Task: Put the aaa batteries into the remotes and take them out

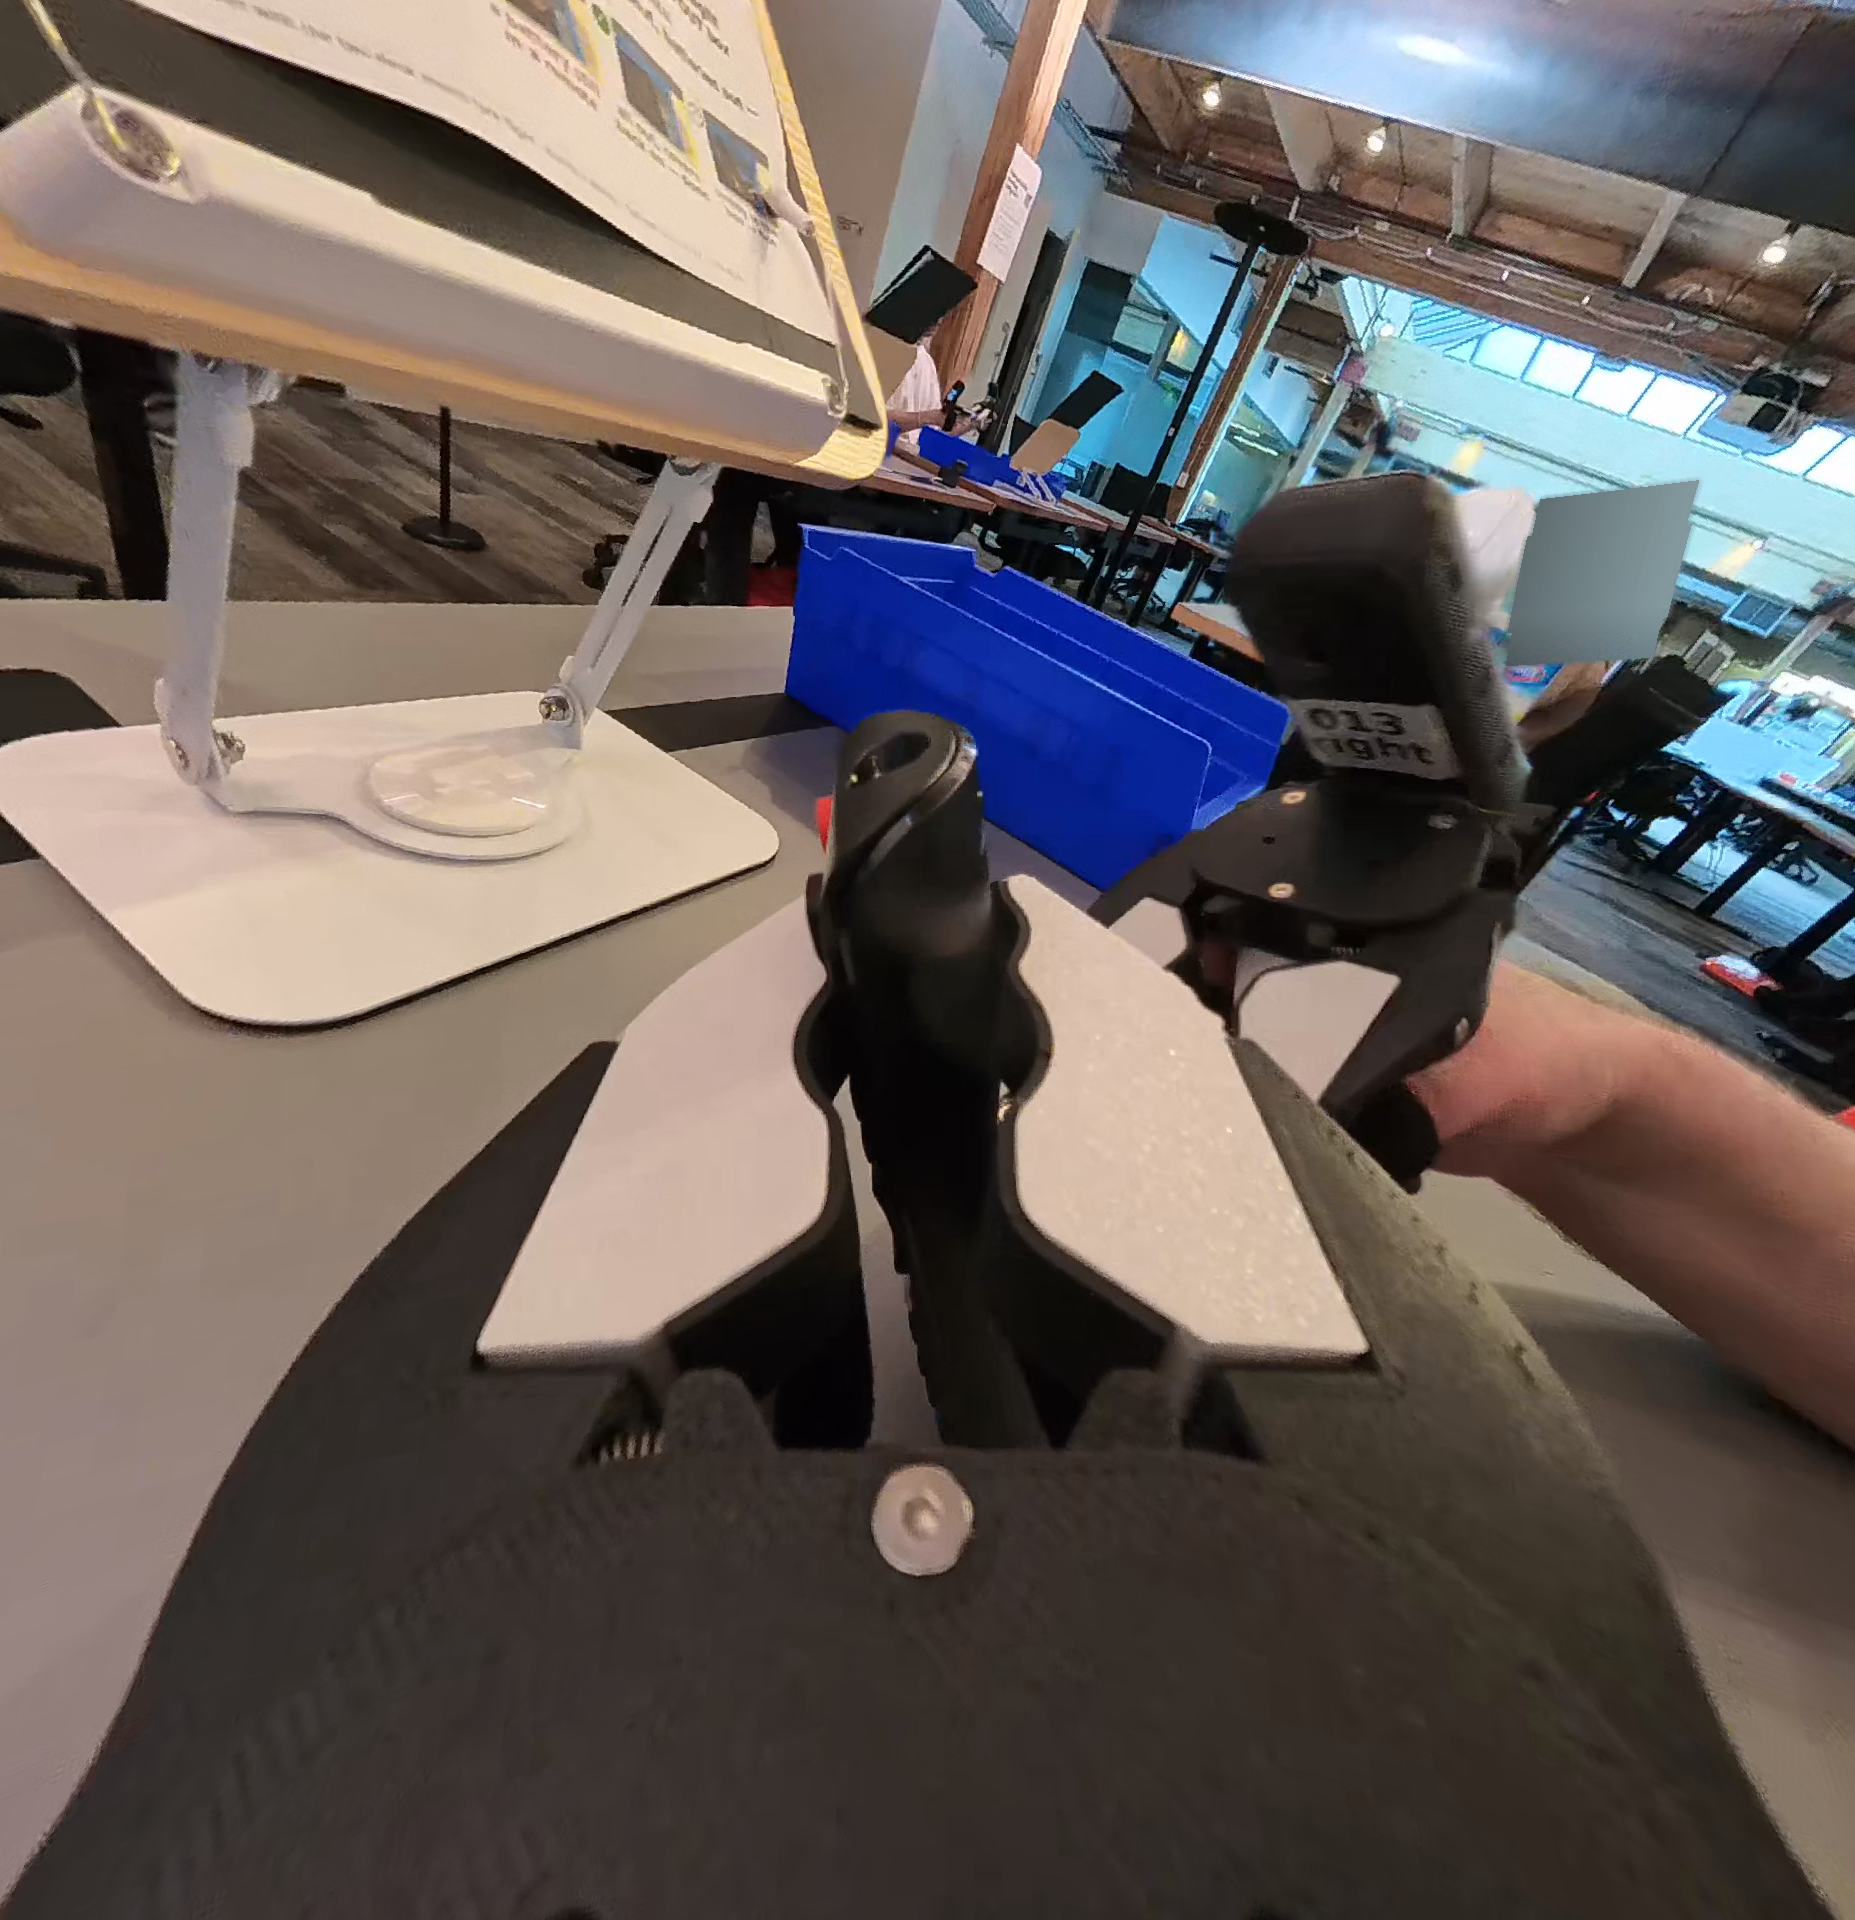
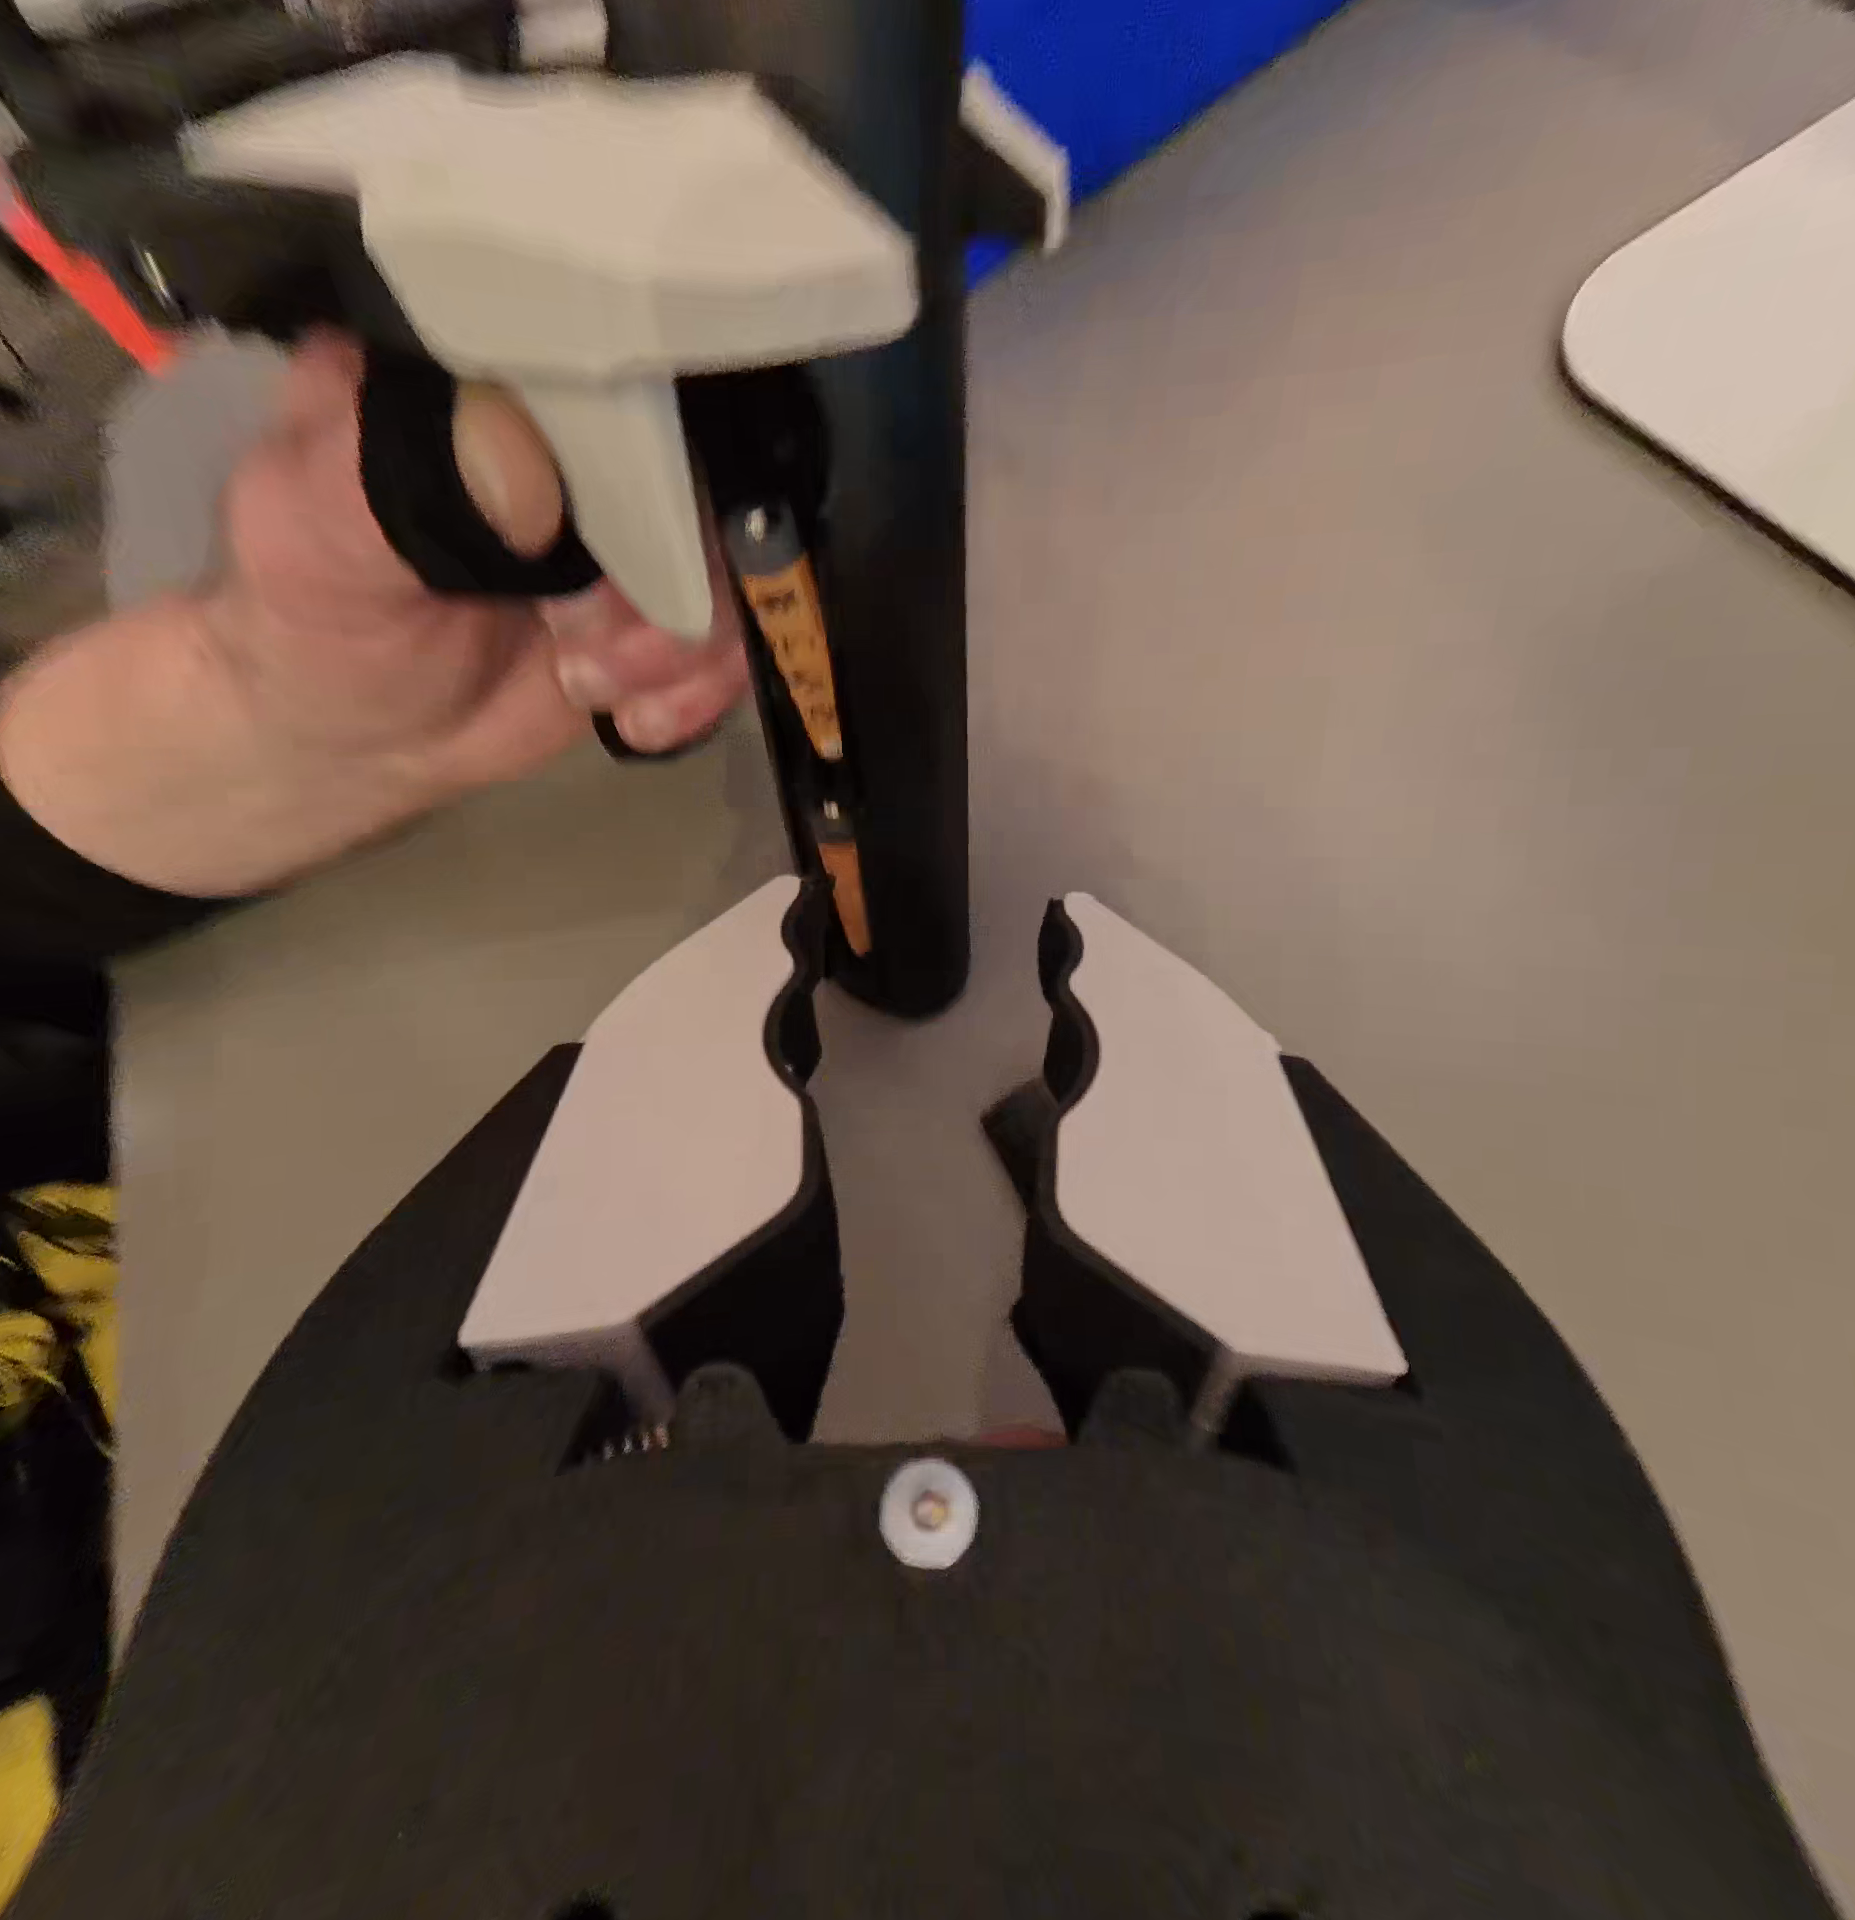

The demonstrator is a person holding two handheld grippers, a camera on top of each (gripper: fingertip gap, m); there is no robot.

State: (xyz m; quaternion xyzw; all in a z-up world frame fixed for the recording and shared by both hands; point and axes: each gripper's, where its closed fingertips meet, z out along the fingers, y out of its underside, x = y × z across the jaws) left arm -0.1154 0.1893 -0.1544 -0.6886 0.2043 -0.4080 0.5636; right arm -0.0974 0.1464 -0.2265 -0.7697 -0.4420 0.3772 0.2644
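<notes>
My left gripper is shut on a black remote and holds it on end above the grey table. In the right wrist view the remote stands upright with its back compartment open. Two orange-and-black AAA batteries sit in it end to end, one higher and one lower. My right gripper is open and empty. Its left fingertip is beside the remote's lower end, by the lower battery. A hand holds the left gripper, which clamps the remote higher up.
A blue bin stands on the table behind the remote. A white document stand has its flat base at the left, which also shows at the right edge of the right wrist view. A forearm reaches in from the right. Tip to tip, the grippers are about 9 cm apart.
</notes>
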